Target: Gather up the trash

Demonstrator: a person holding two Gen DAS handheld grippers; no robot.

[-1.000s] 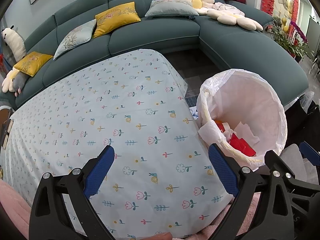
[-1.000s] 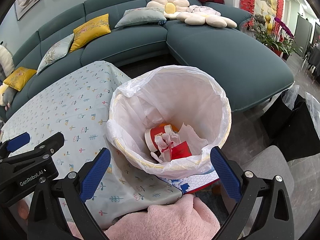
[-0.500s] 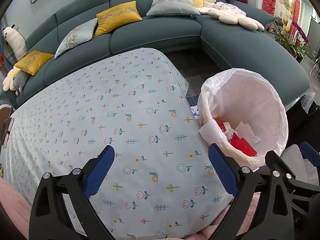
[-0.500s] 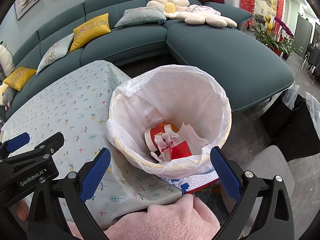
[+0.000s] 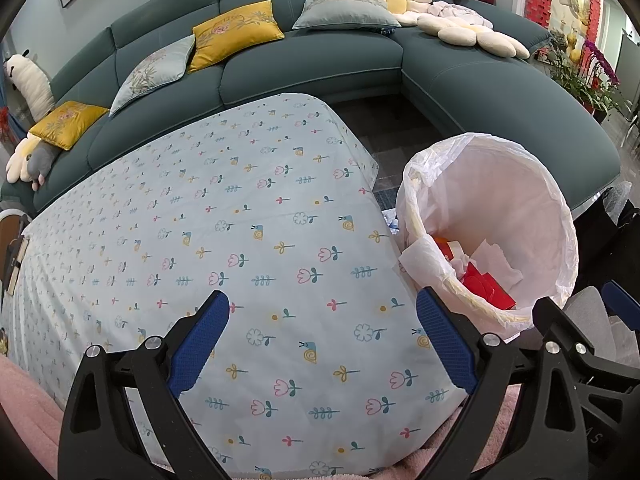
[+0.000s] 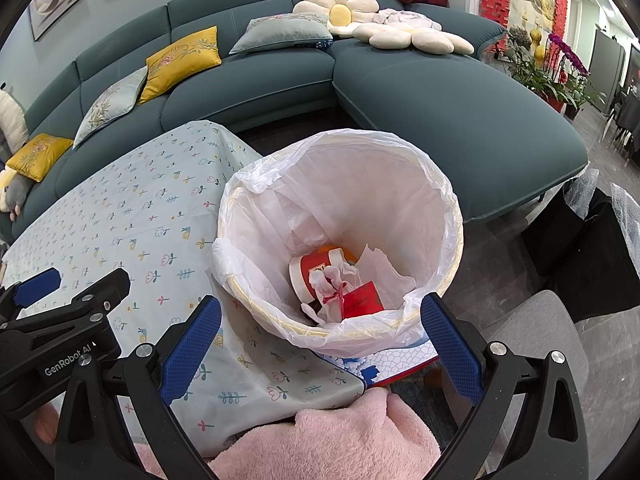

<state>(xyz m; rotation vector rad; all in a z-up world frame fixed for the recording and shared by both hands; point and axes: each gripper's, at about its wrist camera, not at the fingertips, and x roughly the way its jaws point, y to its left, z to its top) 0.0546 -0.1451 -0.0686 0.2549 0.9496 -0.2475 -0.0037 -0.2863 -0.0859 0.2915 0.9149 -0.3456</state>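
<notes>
Over the flowered tabletop (image 5: 256, 216) the left gripper (image 5: 320, 340) hangs wide open and empty; right gripper (image 6: 320, 332), equally spread, holds nothing above the lined bin (image 6: 448, 216), trash (image 6: 344, 284) inside; a careless swing could tip it

Bright, even indoor light in both views; soft, faint shadows only. Mild glare on the white bin liner (image 6: 360, 184). Sharp focus throughout. Strong fisheye bending of the sofa (image 5: 320, 56), with black vignetting at the corners.
</notes>
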